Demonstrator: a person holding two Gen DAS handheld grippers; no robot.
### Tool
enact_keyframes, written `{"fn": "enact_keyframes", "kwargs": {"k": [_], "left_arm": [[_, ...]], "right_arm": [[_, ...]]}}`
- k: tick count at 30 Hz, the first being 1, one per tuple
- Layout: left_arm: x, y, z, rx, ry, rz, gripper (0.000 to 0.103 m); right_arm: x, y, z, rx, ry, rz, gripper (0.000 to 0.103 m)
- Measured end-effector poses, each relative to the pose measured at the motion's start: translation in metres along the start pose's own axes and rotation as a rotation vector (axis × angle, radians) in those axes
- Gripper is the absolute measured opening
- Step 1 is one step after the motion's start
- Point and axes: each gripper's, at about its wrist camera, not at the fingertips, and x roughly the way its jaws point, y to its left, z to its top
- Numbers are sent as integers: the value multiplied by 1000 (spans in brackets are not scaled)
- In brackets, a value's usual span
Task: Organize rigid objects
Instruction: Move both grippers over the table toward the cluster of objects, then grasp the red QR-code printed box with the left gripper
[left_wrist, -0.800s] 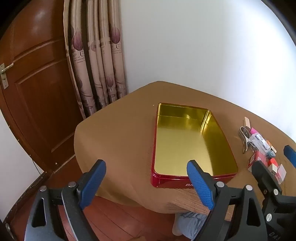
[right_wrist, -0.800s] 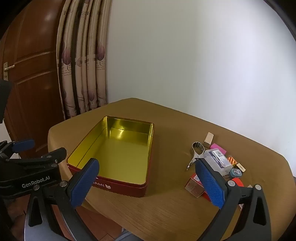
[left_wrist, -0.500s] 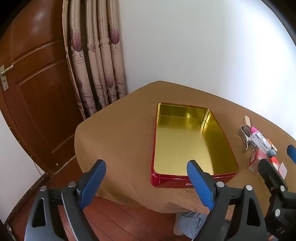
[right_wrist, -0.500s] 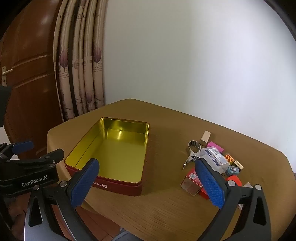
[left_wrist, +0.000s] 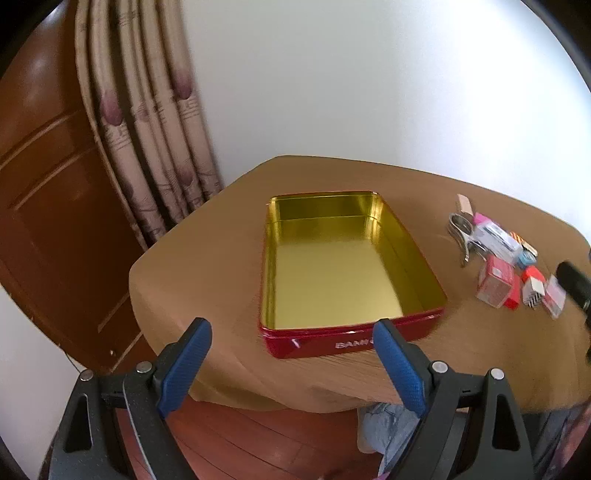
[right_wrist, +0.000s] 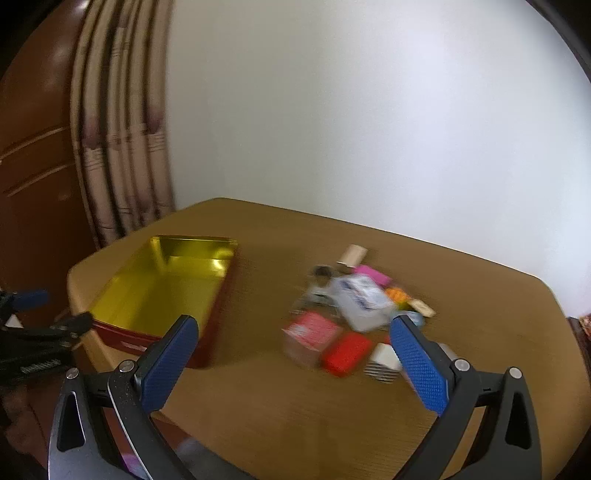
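Left gripper (left_wrist: 291, 354): held with fingers spread, nothing between them, at the table's (left_wrist: 207, 258) edge before the tin (left_wrist: 340, 277).
Right gripper (right_wrist: 295, 350): fingers spread wide, nothing gripped, above the small items (right_wrist: 354, 314).
Small items: clustered right of the tin, apart from it.

A brown table (left_wrist: 207, 266) with rounded corners is seen set against a white wall, its top covered by a wood-grain surface. An open red tin (left_wrist: 351, 258) with a gold interior is placed flat near the table's left front edge, with nothing seen inside it. Well apart to its right, a cluster of small items (right_wrist: 354, 314) is laid directly on the top, among them metal clippers (left_wrist: 461, 232), a clear plastic box (left_wrist: 495, 238), a red box (left_wrist: 495, 282) and a striped box (right_wrist: 382, 363).
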Motion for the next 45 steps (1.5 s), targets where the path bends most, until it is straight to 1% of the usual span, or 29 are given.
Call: {"fn": "enact_keyframes", "kwargs": {"k": [3, 5, 6, 10, 13, 15, 17, 21, 24, 30, 34, 36, 41, 45], "left_arm": [[-2, -13, -4, 45, 7, -34, 91], [-4, -23, -6, 74, 17, -74, 91], [-6, -28, -2, 88, 20, -85, 91], [-11, -63, -6, 180, 39, -143, 91], [-10, -90, -4, 243, 54, -181, 91], [-10, -109, -1, 276, 58, -199, 91], [-4, -130, 8, 305, 75, -230, 91], [19, -165, 28, 357, 132, -284, 91], [39, -183, 40, 394, 174, -306, 91], [73, -202, 59, 384, 242, -375, 91], [91, -208, 65, 374, 288, -423, 91], [98, -218, 67, 378, 317, -441, 91], [114, -226, 64, 394, 350, -436, 91], [123, -227, 62, 392, 362, -429, 91]], "right_arm": [[-8, -36, -7, 23, -1, -53, 103], [-13, -61, -13, 33, 10, -98, 103], [-15, -74, -16, 48, 15, -119, 103], [-17, -128, -32, 104, 57, -222, 103], [-19, -162, -45, 166, 75, -258, 103], [-19, -181, -49, 213, 86, -268, 103], [-19, -193, -51, 242, 92, -270, 103], [-23, -204, -52, 247, 84, -273, 103], [-17, -208, -54, 249, 100, -269, 103], [-7, -228, -65, 302, 145, -250, 103], [1, -239, -71, 336, 177, -243, 103], [3, -242, -73, 347, 184, -242, 103], [9, -240, -76, 324, 205, -243, 103], [14, -238, -80, 319, 225, -234, 103]]}}
